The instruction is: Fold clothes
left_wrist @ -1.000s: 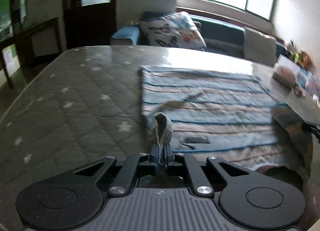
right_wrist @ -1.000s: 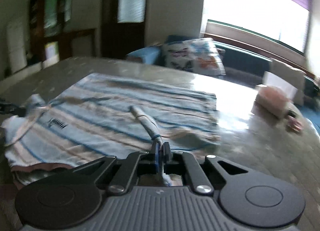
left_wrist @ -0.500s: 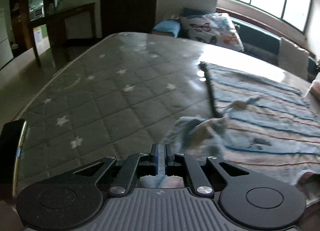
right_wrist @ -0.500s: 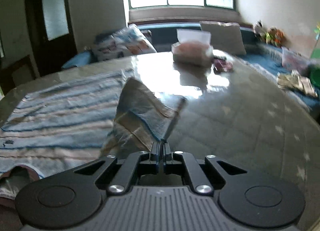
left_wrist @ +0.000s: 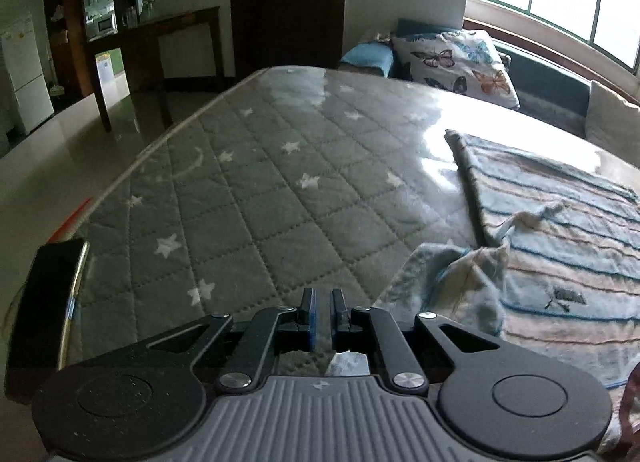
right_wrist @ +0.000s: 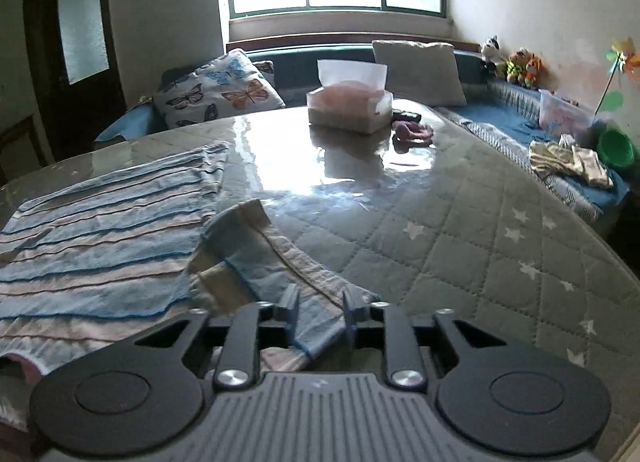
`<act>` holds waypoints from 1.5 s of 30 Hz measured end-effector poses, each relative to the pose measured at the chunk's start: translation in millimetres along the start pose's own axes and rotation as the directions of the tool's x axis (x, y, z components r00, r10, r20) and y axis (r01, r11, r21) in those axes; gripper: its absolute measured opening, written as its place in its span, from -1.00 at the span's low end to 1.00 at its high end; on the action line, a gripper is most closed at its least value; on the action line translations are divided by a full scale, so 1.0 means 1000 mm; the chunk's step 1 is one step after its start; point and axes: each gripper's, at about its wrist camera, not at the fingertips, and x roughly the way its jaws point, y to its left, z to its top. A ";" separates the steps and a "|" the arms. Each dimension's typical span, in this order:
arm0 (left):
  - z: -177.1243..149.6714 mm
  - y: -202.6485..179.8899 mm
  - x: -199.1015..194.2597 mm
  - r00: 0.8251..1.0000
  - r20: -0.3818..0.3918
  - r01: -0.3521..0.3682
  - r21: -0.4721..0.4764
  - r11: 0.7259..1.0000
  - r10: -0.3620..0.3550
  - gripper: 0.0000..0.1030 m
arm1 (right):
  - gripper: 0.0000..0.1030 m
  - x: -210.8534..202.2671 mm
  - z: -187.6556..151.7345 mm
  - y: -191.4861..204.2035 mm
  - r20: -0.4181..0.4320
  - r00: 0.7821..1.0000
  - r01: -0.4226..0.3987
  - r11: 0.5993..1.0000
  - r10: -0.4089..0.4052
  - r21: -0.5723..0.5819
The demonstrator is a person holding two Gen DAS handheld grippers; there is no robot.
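Note:
A blue, white and tan striped shirt (left_wrist: 560, 246) lies flat on the grey star-quilted table top (left_wrist: 280, 190). In the left wrist view its crumpled sleeve (left_wrist: 460, 274) lies just right of my left gripper (left_wrist: 322, 298). That gripper is all but shut, with a thin gap and nothing between the fingers. In the right wrist view the shirt (right_wrist: 100, 230) fills the left side. Its other sleeve (right_wrist: 248, 246) runs toward my right gripper (right_wrist: 322, 298). The right jaws are opening, and the sleeve end lies loose between them, free of the pads.
A dark phone (left_wrist: 44, 302) lies at the table's near left edge. A tissue box (right_wrist: 348, 106) and a purple bundle (right_wrist: 412, 132) sit at the far side. Beyond are a butterfly pillow (right_wrist: 216, 94), a blue bench with folded cloths (right_wrist: 568, 160) and a green bowl (right_wrist: 616, 148).
Both grippers carried the sleeves from the shirt's middle out to its sides. The left one no longer holds its sleeve. The right jaws have parted from the sleeve they pinched.

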 end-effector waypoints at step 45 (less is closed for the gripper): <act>0.003 -0.062 0.039 0.999 0.011 0.035 0.139 0.990 -0.037 -0.10 | -0.90 0.005 -0.010 -0.017 0.012 0.997 0.072 0.996 -0.073 0.050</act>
